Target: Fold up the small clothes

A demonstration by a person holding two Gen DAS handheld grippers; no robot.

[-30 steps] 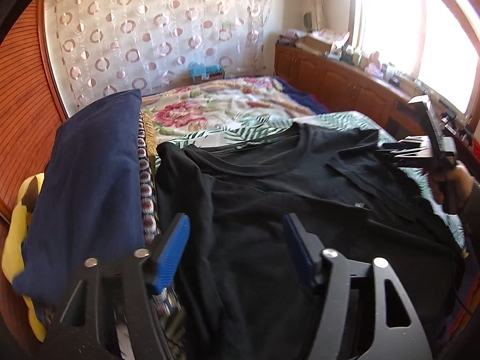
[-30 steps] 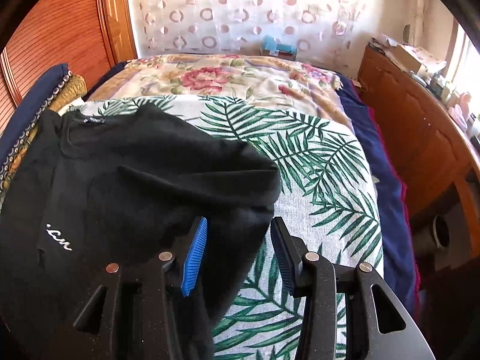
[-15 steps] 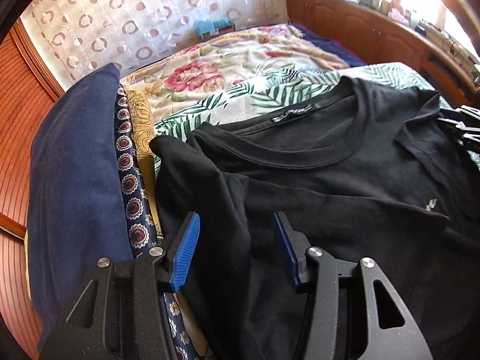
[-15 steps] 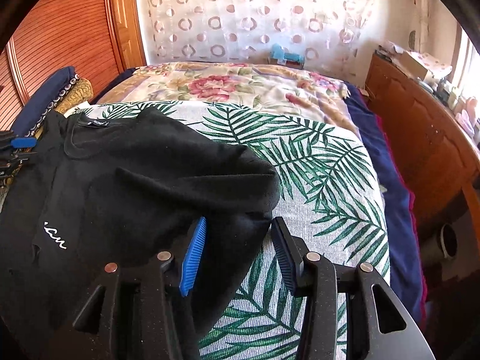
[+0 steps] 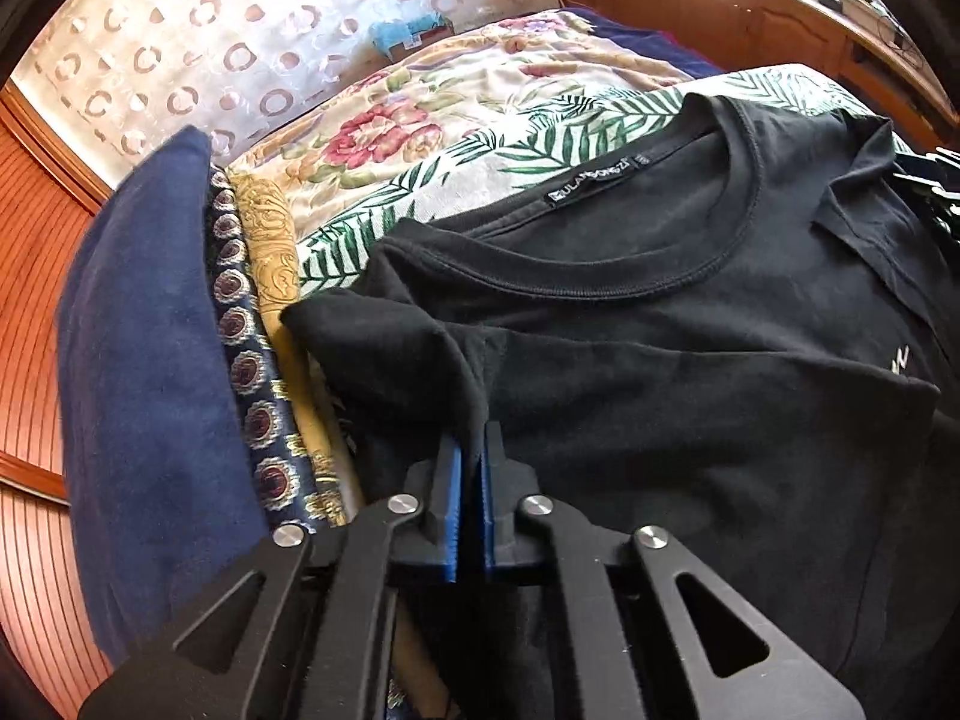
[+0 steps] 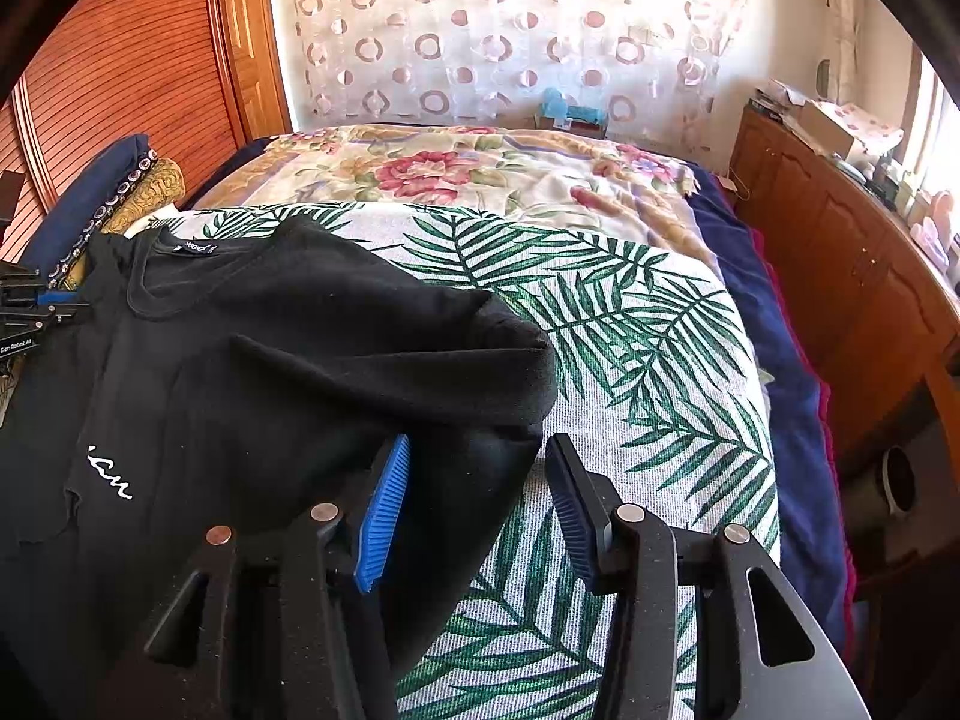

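Observation:
A black T-shirt (image 5: pixel 690 360) lies face up on the palm-leaf sheet (image 6: pixel 630 360), collar toward the far end. Its left sleeve is folded over the chest. My left gripper (image 5: pixel 471 450) is shut on a fold of the shirt at the left sleeve seam. It also shows at the left edge of the right wrist view (image 6: pixel 30 312). My right gripper (image 6: pixel 477 474) is open, its jaws astride the right edge of the shirt (image 6: pixel 300 390) below the right sleeve. The cloth lies between the pads, not pinched.
A stack of folded fabrics, navy (image 5: pixel 144 360), patterned and gold, lies along the bed's left side by the wooden headboard (image 6: pixel 120 78). A floral blanket (image 6: pixel 456 174) covers the far bed. A wooden cabinet (image 6: pixel 852 252) runs along the right.
My left gripper moved in closer to the shirt's left sleeve and closed on the fabric. My right gripper stayed open at the shirt's right edge and barely moved.

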